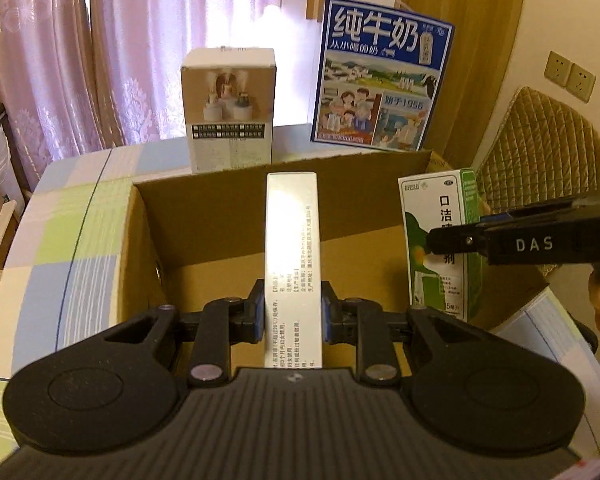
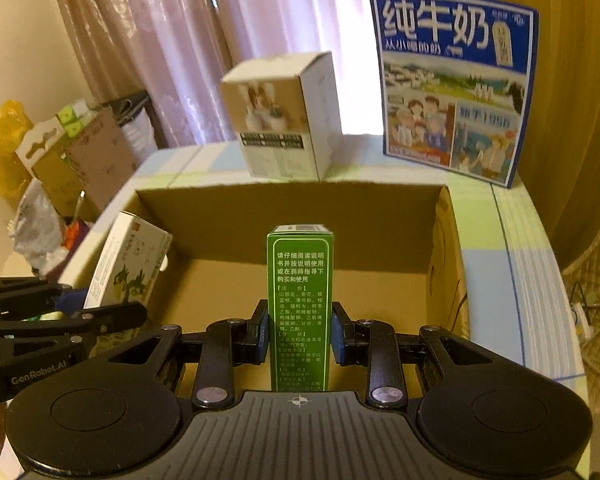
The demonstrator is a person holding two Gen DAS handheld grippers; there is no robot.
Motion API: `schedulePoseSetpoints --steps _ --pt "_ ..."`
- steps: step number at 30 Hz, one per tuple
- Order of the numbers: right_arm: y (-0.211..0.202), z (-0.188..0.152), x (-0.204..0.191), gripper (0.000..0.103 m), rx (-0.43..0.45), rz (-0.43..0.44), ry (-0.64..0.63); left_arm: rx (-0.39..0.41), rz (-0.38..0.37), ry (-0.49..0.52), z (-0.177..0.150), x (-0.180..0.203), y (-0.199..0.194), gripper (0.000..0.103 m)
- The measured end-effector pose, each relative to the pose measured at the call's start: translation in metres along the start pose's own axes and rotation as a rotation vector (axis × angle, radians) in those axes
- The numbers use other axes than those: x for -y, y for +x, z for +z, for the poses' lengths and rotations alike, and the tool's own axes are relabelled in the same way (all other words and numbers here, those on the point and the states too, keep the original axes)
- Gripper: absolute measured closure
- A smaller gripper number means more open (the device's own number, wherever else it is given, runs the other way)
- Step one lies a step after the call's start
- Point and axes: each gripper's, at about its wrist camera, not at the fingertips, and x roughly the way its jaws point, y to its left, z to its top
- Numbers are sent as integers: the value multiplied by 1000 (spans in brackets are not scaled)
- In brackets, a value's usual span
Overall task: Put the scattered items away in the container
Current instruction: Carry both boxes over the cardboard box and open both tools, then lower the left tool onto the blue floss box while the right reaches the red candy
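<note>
A white box (image 1: 292, 256) is clamped between the closed pads of the left gripper (image 1: 293, 316), and a green box (image 2: 300, 304) is pinched likewise by the right gripper (image 2: 299, 334); both are held upright over the open carton (image 2: 284, 208). Each box is best lowered close to the carton floor before the pads are parted, and the two kept apart so neither is knocked. The carton's near wall is hidden by the grippers, and the lower ends of both boxes are cut off.
</note>
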Motion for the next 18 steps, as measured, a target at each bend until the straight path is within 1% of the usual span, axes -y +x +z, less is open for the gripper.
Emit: schedulePoseSetpoints --steps 3,4,5,6,7,10,11,14,15,16,18 --pt "5 -4 6 76 -5 17 39 -13 0 -3 -2 0 7 82" --pt "4 -3 7 75 -1 21 57 -13 0 -6 -2 0 7 79" --pt "2 -4 9 74 6 27 68 -13 1 -5 -2 -1 7 75" --pt "0 -3 9 70 16 28 69 -9 4 -4 -2 -1 6 73" --pt "-5 -3 9 64 30 23 65 -3 5 -3 -2 -2 3 69" --pt "-25 -4 9 56 77 17 49 20 7 -7 -4 -4 -11 68" --pt "-34 -6 8 55 92 19 47 30 6 -7 -5 -5 -18 65" --pt "-65 -16 4 48 140 26 40 59 9 -11 -12 -8 -42 63" --pt "-75 -20 2 41 156 28 37 70 13 -15 -16 -10 -51 62" --pt "-86 -25 -1 34 170 34 34 81 17 -21 -21 -11 -62 59" --pt "-105 -39 -7 25 182 54 28 96 16 -33 -33 -13 -81 55"
